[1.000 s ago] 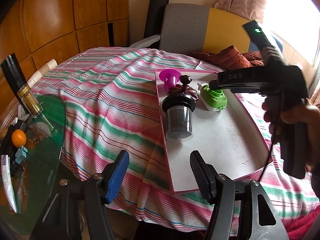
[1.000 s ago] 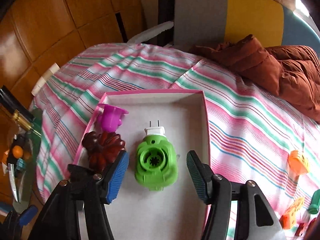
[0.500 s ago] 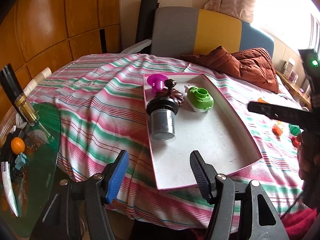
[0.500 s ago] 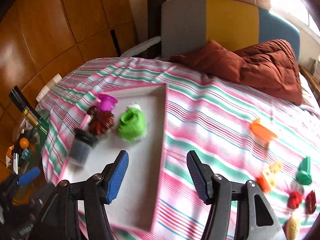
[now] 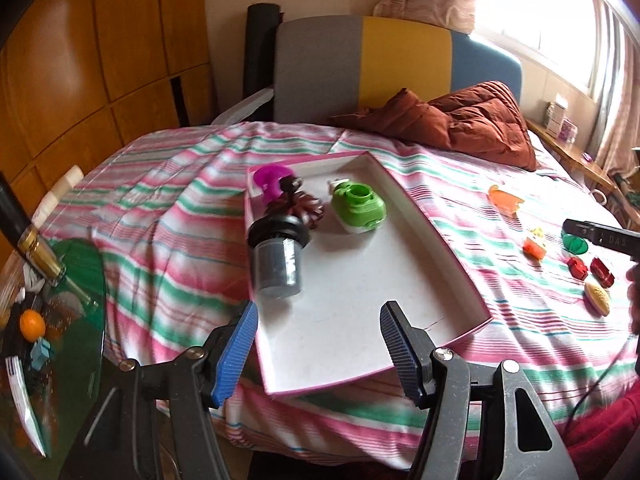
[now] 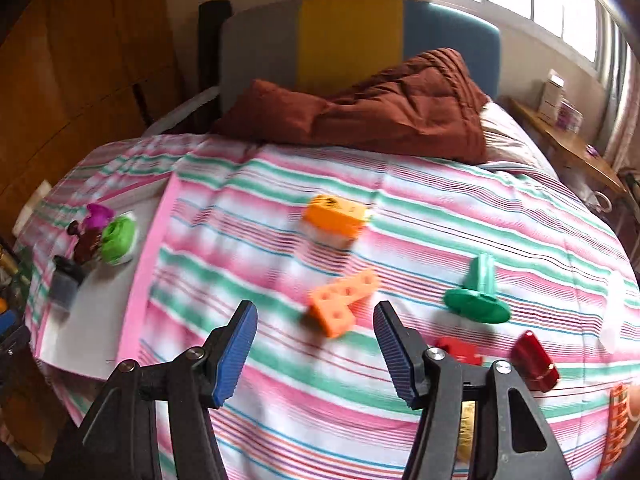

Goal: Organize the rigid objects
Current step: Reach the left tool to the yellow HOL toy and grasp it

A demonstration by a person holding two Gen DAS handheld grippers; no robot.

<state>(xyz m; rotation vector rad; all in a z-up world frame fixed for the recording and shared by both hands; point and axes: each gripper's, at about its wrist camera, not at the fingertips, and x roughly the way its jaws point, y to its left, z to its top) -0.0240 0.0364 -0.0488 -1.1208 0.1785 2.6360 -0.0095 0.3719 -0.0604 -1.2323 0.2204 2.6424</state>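
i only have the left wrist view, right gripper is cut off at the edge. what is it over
Observer: The right gripper is open and empty above the striped bedspread, with an orange perforated bracket just ahead of its fingertips.
Operator: whats that green thing past it, cant make it out
Observer: A green peg on a round flat base, standing with the base on the cloth.
Operator: and the orange piece further back
Observer: An orange block with a white underside; it is blurred, so I cannot tell more.
Operator: anything else close to the right gripper
Observer: A dark red rounded piece lies to the right of it.
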